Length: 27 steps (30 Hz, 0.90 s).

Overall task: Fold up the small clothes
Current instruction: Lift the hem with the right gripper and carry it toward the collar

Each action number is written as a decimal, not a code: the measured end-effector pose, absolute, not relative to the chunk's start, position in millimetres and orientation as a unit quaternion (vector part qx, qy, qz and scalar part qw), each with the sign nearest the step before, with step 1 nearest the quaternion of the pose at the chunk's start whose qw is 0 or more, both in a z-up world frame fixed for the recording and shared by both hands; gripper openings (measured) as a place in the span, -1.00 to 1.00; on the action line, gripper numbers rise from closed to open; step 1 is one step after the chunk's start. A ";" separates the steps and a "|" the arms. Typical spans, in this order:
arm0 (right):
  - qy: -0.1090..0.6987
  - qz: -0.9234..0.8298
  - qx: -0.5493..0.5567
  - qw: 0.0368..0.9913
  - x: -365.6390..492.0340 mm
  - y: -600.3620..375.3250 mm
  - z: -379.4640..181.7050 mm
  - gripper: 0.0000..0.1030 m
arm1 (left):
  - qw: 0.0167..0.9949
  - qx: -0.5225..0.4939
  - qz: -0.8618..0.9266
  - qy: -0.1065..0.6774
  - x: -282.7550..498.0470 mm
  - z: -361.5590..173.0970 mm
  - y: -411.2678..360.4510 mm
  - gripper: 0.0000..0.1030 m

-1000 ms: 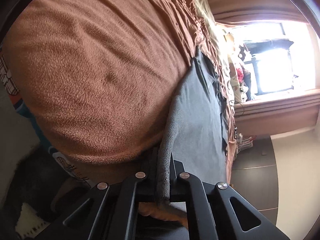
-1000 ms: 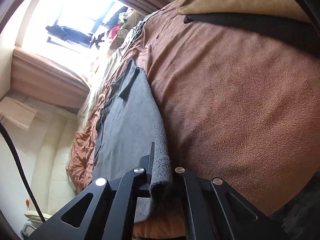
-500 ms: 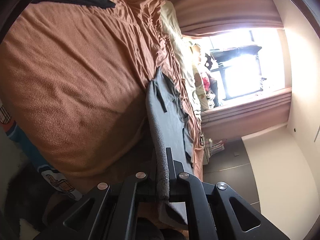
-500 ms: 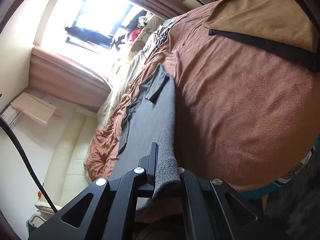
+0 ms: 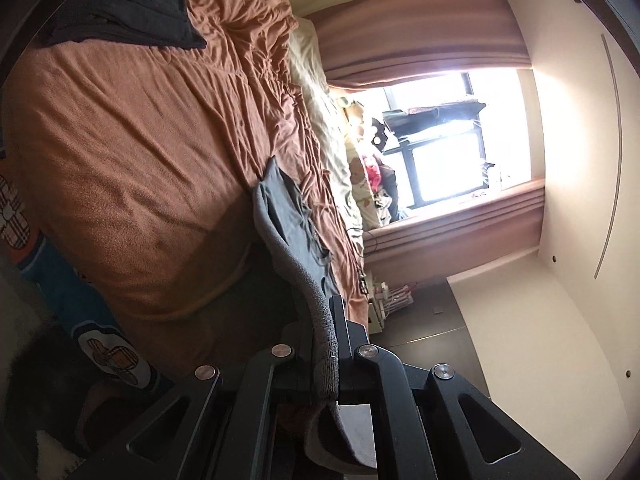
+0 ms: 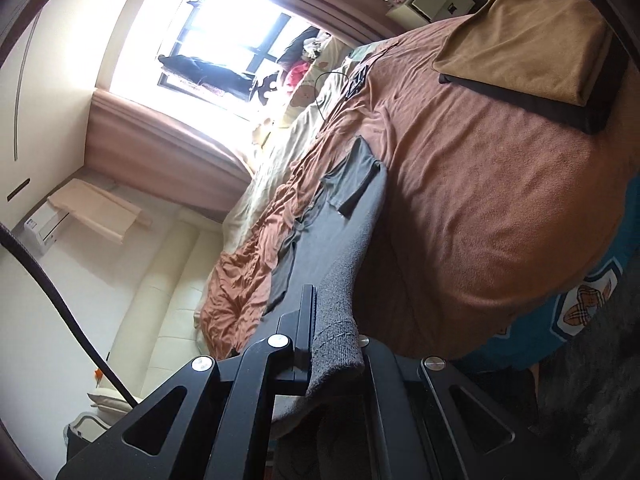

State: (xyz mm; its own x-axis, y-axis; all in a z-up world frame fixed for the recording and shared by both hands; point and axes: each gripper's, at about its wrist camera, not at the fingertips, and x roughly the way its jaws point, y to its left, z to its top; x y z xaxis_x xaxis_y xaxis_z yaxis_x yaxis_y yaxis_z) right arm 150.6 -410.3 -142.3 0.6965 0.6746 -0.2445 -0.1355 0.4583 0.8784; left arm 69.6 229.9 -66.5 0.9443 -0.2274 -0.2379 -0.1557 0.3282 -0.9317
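The grey garment [image 5: 294, 236], its hem pinched in both the left tongs [image 5: 325, 344] and right tongs [image 6: 334, 336], is now lifted higher off the bed [image 5: 132, 148], ready for folding over.

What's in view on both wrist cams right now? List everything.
grey garment: one, grey, stretched between both grippers above the bed
blanket: one, rust brown, covering the bed
folded black clothes: one pile, far bed corner in the left view
tan folded cloth: one, on a dark item on the bed
window: one, bright, curtained
left hand-held gripper: black, shut on garment hem
right hand-held gripper: black, shut on garment hem
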 end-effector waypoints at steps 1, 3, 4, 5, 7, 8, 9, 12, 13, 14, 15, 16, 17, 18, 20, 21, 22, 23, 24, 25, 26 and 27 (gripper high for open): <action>0.295 0.255 0.455 0.801 147.0 -410.8 -141.4 -1.00 | 0.798 -0.580 -0.024 0.162 65.8 -64.1 229.2 -0.92; 0.289 0.258 0.455 0.802 140.6 -412.4 -138.0 -1.00 | 0.800 -0.579 -0.029 0.153 55.6 -57.1 228.5 -0.92; 0.286 0.259 0.457 0.802 137.6 -413.6 -137.2 -1.00 | 0.801 -0.579 -0.032 0.149 51.7 -54.2 228.7 -0.92; 0.284 0.260 0.458 0.801 133.5 -415.4 -136.1 -1.00 | 0.800 -0.581 -0.036 0.144 47.3 -51.0 229.3 -0.92; 0.279 0.261 0.461 0.801 127.2 -418.0 -133.1 -1.00 | 0.801 -0.581 -0.040 0.136 40.0 -44.8 230.4 -0.92; 0.276 0.262 0.461 0.802 124.7 -418.9 -131.0 -1.00 | 0.802 -0.580 -0.042 0.133 36.0 -41.4 230.1 -0.92; 0.274 0.263 0.462 0.802 122.6 -419.8 -129.9 -1.00 | 0.803 -0.579 -0.044 0.131 32.5 -38.7 229.8 -0.92; 0.266 0.272 0.462 0.801 115.7 -420.5 -126.2 -1.00 | 0.804 -0.579 -0.051 0.124 22.6 -33.1 228.6 -0.92; 0.262 0.275 0.461 0.802 114.2 -420.2 -125.6 -1.00 | 0.805 -0.579 -0.053 0.120 18.8 -30.6 228.3 -0.92; 0.258 0.278 0.459 0.804 111.6 -419.8 -124.5 -1.00 | 0.806 -0.578 -0.055 0.117 14.5 -28.1 228.1 -0.92; 0.253 0.280 0.457 0.805 109.0 -420.0 -123.5 -1.00 | 0.807 -0.577 -0.056 0.113 10.3 -25.3 227.9 -0.92; 0.250 0.282 0.457 0.806 106.8 -420.7 -123.1 -1.00 | 0.807 -0.577 -0.058 0.110 5.7 -22.9 228.0 -0.92; 0.249 0.283 0.457 0.806 105.5 -421.6 -123.5 -1.00 | 0.808 -0.577 -0.059 0.107 1.8 -20.8 228.2 -0.92; 0.247 0.281 0.454 0.808 104.3 -422.1 -123.4 -1.00 | 0.808 -0.576 -0.061 0.106 -1.0 -19.4 228.6 -0.92; 0.247 0.281 0.453 0.809 102.8 -422.6 -125.5 -1.00 | 0.808 -0.576 -0.063 0.105 -6.4 -17.0 228.3 -0.92; 0.248 0.282 0.455 0.807 103.1 -423.4 -127.8 -1.00 | 0.809 -0.575 -0.064 0.104 -9.2 -16.5 227.8 -0.92; 0.248 0.282 0.457 0.806 103.2 -423.6 -130.1 -1.00 | 0.809 -0.575 -0.064 0.103 -10.3 -16.6 226.6 -0.92; 0.248 0.281 0.458 0.806 101.3 -424.5 -130.6 -1.00 | 0.809 -0.575 -0.065 0.102 -12.2 -17.4 226.2 -0.92; 0.247 0.281 0.459 0.806 98.9 -426.2 -131.5 -1.00 | 0.809 -0.576 -0.066 0.100 -14.1 -18.3 225.9 -0.92; 0.247 0.282 0.462 0.804 98.8 -427.3 -133.1 -1.00 | 0.808 -0.577 -0.065 0.098 -15.5 -19.3 225.8 -0.92; 0.247 0.283 0.464 0.802 99.2 -428.0 -135.0 -1.00 | 0.808 -0.578 -0.065 0.097 -16.6 -20.6 226.3 -0.92; 0.248 0.285 0.465 0.801 99.8 -428.8 -136.3 -1.00 | 0.807 -0.579 -0.065 0.097 -17.4 -22.0 227.0 -0.92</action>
State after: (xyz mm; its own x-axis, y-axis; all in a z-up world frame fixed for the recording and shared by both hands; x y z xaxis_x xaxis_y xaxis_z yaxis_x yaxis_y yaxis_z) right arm 99.8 -428.8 -136.3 0.7154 0.6861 -0.1319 -0.2258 0.4058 0.8856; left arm -17.4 227.0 -22.0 0.9726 -0.2178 -0.0815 -0.0076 0.3206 -0.9472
